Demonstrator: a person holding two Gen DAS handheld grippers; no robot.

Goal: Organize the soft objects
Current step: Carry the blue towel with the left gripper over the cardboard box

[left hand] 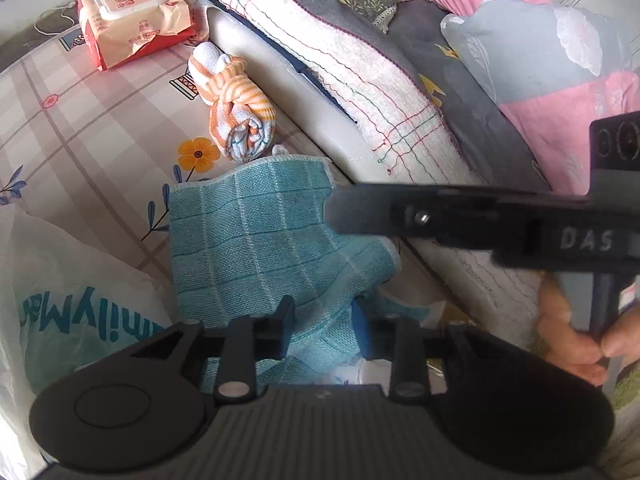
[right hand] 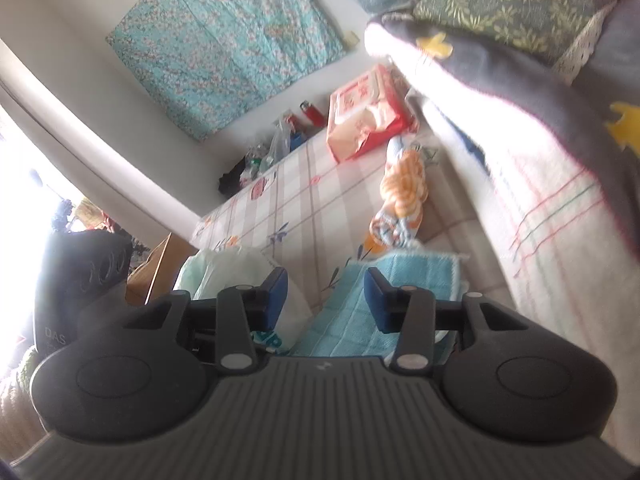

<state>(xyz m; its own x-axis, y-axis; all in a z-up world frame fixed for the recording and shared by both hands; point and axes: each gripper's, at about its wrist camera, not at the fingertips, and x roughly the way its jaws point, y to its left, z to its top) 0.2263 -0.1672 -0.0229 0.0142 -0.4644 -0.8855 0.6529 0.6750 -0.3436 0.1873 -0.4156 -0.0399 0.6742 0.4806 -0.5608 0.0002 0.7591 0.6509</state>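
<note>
Low table point(left hand: 92, 128) covered by checked cloth with flower print, set against white edge of bed point(left hand: 280, 68) on right. Red-and-cream wipes pack point(left hand: 132, 20) seen lying at far end. Orange-striped knotted towel point(left hand: 232, 108) laid nearer, close beside bed edge. Teal checked cloth point(left hand: 260, 240) spread at near end, partly rumpled. White plastic bag point(left hand: 60, 300) with teal lettering placed at near left. Small bottles and clutter point(right hand: 276, 140) visible at far left edge.

Daylight, bright. Right wrist view: blown-out glare at left edge, on white checked blanket point(right hand: 532, 184); slight motion blur. Left wrist view sharper. Fisheye bending, dark corners.
</note>
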